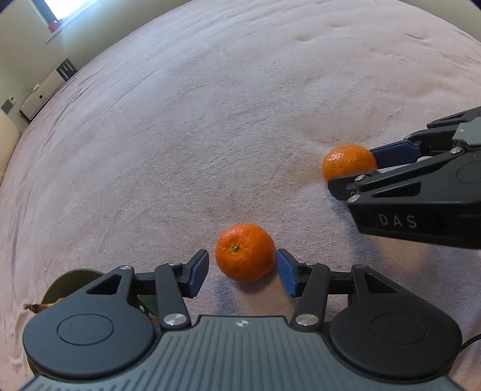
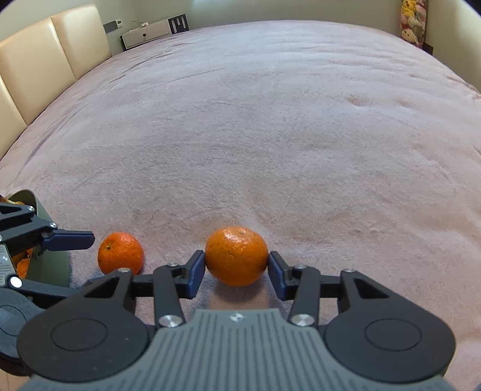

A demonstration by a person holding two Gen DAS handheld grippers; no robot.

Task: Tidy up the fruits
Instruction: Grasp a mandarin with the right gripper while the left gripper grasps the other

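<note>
Mandarins on pink blanket: right hand-held gripper clamps one mandarin; left hand-held gripper, unclenched, straddles second mandarin.

An olive-green bowl shows only as a curved sliver in the left wrist view, the rest hidden behind the left gripper's black housing; a brownish stem-like tip pokes out beside it, too little visible to name. In the right wrist view the same bowl is cut by the left edge and crossed by the other gripper's fingers, so the orange pieces inside cannot be counted. The right gripper runs off the right edge in the left wrist view and covers part of its mandarin. Colourful plush toys at the far corner are too small to make out.
</note>
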